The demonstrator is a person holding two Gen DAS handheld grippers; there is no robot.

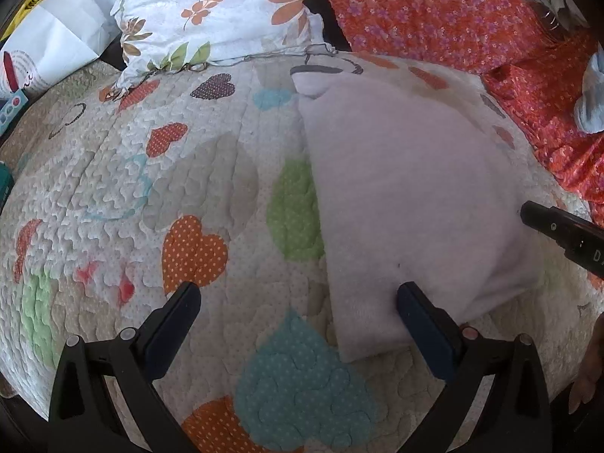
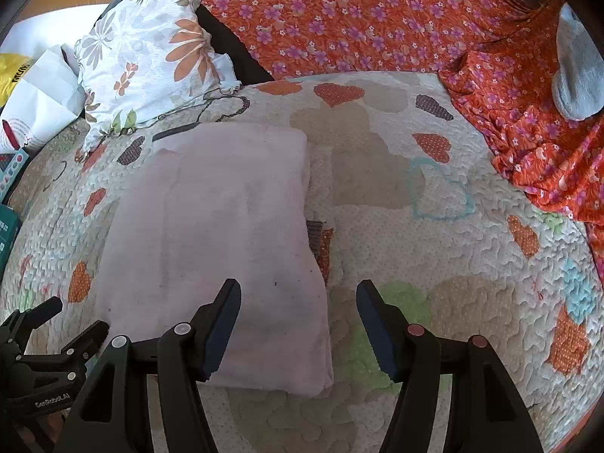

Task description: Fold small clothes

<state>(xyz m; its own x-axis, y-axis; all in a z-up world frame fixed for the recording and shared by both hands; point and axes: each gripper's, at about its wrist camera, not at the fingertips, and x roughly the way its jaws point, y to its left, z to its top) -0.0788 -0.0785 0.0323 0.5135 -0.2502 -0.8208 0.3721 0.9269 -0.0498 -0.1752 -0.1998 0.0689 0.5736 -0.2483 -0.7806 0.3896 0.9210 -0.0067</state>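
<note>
A pale pink folded garment [image 1: 407, 196] lies flat on the heart-patterned quilt [image 1: 151, 188]. My left gripper [image 1: 298, 302] is open above the quilt at the garment's near left corner, one finger over the cloth edge. In the right wrist view the same garment [image 2: 211, 226] lies left of centre. My right gripper [image 2: 298, 302] is open above the garment's near right corner, holding nothing. The right gripper's finger [image 1: 558, 226] shows at the right edge of the left wrist view. The left gripper [image 2: 56, 324] shows at the lower left of the right wrist view.
A floral white pillow [image 1: 211, 11] lies at the quilt's far edge. An orange flowered cloth [image 2: 377, 19] covers the far and right side. A grey sock [image 2: 577, 75] lies on it. White paper bags [image 1: 49, 30] and boxes [image 2: 5, 234] sit at the left.
</note>
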